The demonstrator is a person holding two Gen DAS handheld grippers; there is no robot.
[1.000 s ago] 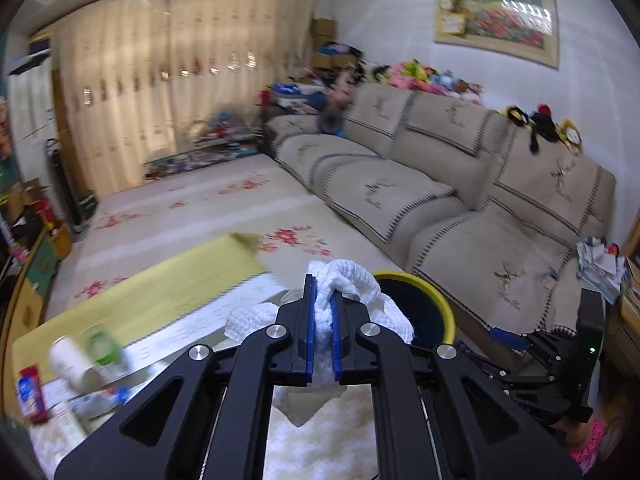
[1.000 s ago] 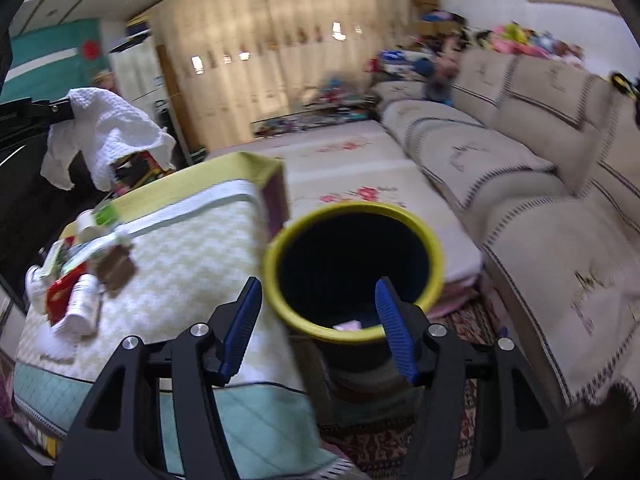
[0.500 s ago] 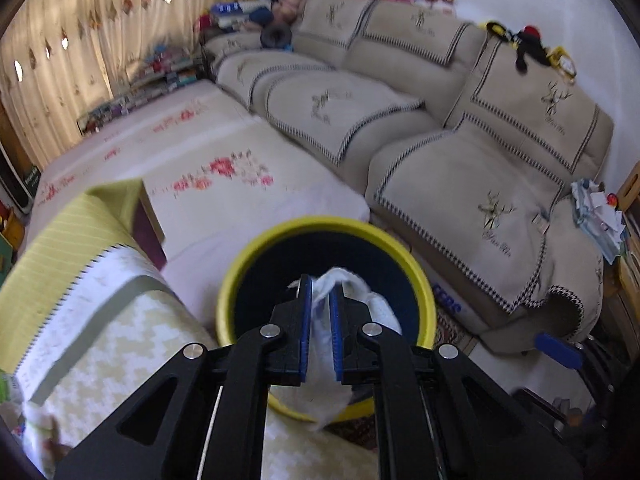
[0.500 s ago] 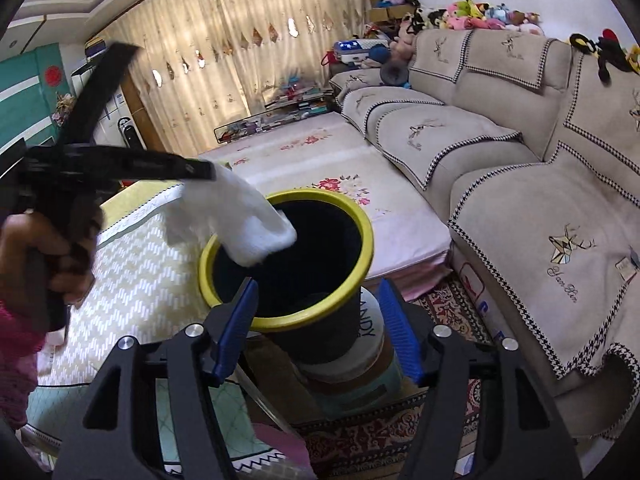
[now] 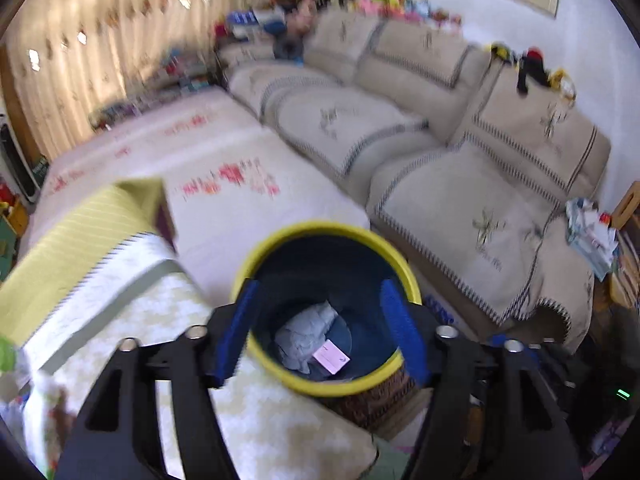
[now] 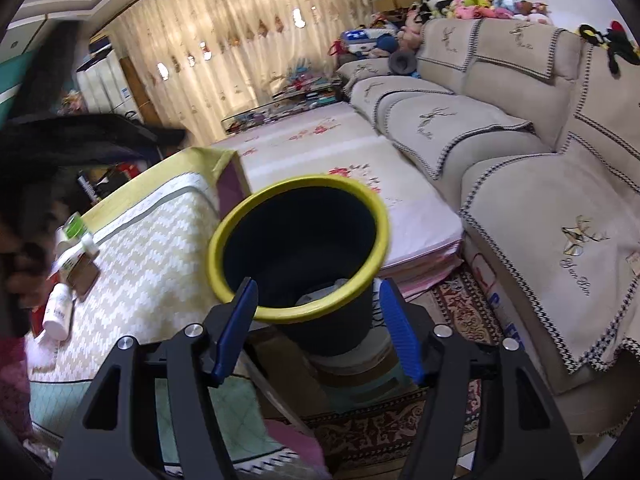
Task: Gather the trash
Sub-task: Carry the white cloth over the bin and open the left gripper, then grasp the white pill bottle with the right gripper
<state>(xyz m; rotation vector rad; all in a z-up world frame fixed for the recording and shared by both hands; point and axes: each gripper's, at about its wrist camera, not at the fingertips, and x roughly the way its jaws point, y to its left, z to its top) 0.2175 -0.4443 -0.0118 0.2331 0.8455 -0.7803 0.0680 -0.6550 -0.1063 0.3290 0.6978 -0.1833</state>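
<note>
A dark bin with a yellow rim (image 5: 320,227) stands beside the cloth-covered table. My left gripper (image 5: 318,292) hangs right above its mouth, jaws opening wide, with nothing between them. The white crumpled tissue (image 5: 304,336) lies at the bottom of the bin next to a pink slip (image 5: 331,356). In the right wrist view the bin (image 6: 296,181) tilts toward me, and my right gripper (image 6: 317,284) stands open in front of it, not touching. A corner of the tissue (image 6: 320,292) peeks over the near rim. The left gripper (image 6: 80,136) shows there as a dark blur at upper left.
The table (image 6: 152,256) with a yellow and white cloth carries white bottles (image 6: 60,312) and small packs at its left end. A beige sofa (image 6: 520,184) runs along the right. A pink flowered mat (image 5: 224,160) and a patterned rug (image 6: 452,296) cover the floor.
The left gripper came down over the bin and opened. The white tissue it held dropped into the bin. The right gripper hardly moved.
</note>
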